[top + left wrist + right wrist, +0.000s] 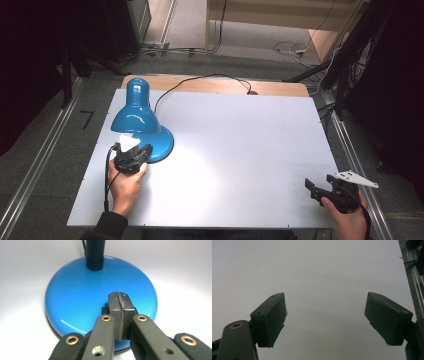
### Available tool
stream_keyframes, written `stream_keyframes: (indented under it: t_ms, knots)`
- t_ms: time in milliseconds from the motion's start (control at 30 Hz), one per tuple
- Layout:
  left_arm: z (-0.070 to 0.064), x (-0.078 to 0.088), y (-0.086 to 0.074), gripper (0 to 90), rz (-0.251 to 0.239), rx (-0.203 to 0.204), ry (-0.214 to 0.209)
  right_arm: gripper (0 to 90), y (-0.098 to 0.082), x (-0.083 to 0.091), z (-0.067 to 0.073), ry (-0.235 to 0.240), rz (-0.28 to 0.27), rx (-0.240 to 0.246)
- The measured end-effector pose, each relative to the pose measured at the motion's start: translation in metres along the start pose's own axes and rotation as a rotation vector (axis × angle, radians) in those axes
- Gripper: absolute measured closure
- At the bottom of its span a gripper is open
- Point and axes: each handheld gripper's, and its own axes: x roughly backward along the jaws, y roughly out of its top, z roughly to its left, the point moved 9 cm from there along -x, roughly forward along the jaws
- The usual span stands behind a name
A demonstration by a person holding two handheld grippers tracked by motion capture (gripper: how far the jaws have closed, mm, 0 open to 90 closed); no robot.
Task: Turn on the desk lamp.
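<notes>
A glossy blue desk lamp stands at the left of the white table point(240, 145). Its shade point(135, 117) points down over its round base point(164, 144), and bright light falls on the table beside it. My left gripper point(141, 151) is at the base's front edge. In the left gripper view its jaws point(121, 297) are shut, pads pressed together, tips resting on top of the blue base point(80, 295) in front of the black flexible neck point(94, 252). My right gripper point(311, 187) is held near the front right corner, open, with bare table between its pads point(325, 315).
The lamp's black cord point(200, 80) runs from the lamp across the table's back edge to the floor. Metal rails point(37, 165) flank the table on both sides. Dark stands and cables point(350, 60) crowd the back right.
</notes>
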Motion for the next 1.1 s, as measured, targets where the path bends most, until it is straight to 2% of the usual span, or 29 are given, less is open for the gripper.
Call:
stream_keyframes:
  t_ms: [233, 400, 733, 1100]
  knots:
    - [0.0001, 0.0000, 0.0000, 90.0, -0.009, 0.000, -0.002, 16.1, 0.0004, -0.0003, 0.0014, 0.005, 0.000, 0.001]
    - [-0.0008, -0.0007, 0.0004, 90.0, -0.020, -0.029, 0.003, 16.1, 0.0006, -0.0013, 0.0004, 0.001, 0.000, 0.000]
    - [-0.0027, 0.0044, 0.0043, 90.0, -0.049, -0.006, -0.010, 16.1, 0.0003, -0.0004, 0.0009, 0.004, 0.000, 0.001]
    - [-0.0025, 0.0068, 0.0049, 90.0, -0.055, 0.013, -0.018, 16.1, 0.0003, -0.0011, 0.0001, 0.002, 0.000, 0.003]
